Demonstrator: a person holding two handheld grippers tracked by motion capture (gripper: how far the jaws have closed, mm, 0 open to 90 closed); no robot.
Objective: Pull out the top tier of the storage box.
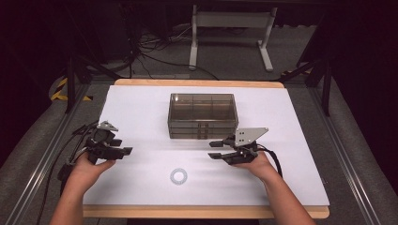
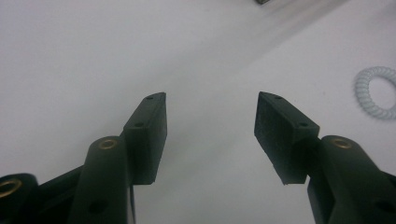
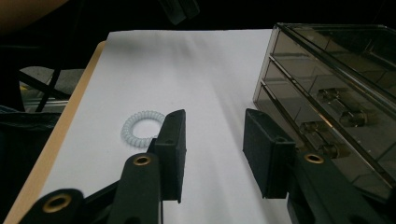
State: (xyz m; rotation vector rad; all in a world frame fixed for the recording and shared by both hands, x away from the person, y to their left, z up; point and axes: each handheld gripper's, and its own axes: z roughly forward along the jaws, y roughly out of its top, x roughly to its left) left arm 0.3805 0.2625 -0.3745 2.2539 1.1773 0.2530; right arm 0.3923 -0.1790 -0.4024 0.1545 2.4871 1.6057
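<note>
A white coiled hair tie (image 1: pixel 178 176) lies flat on the white sheet that covers the table (image 1: pixel 141 108), near the person's edge and roughly midway between the two hands — nothing touches it. The left tongs (image 1: pixel 123 151) hover at the left side of the sheet, pointing toward the middle; in the left gripper view their black jaws stand wide apart with bare white surface between them, and the hair tie (image 2: pixel 377 92) shows off to the right, well clear of the pads. The right tongs (image 1: pixel 217 149) are held at the right of the sheet, pointing left, just in front of a smoky transparent drawer box (image 1: pixel 202 115) that sits at the middle of the table. In the right gripper view their jaws are parted too, released and gripping nothing — the hair tie (image 3: pixel 140 128) lies beyond the left jaw, partly hidden behind its tip, and the drawer box (image 3: pixel 336 88) rises at the right with its stacked drawers and small clear handles facing the tongs. Both hands come in from the near edge, each wrapped round the body of its tool, cables trailing behind.
</note>
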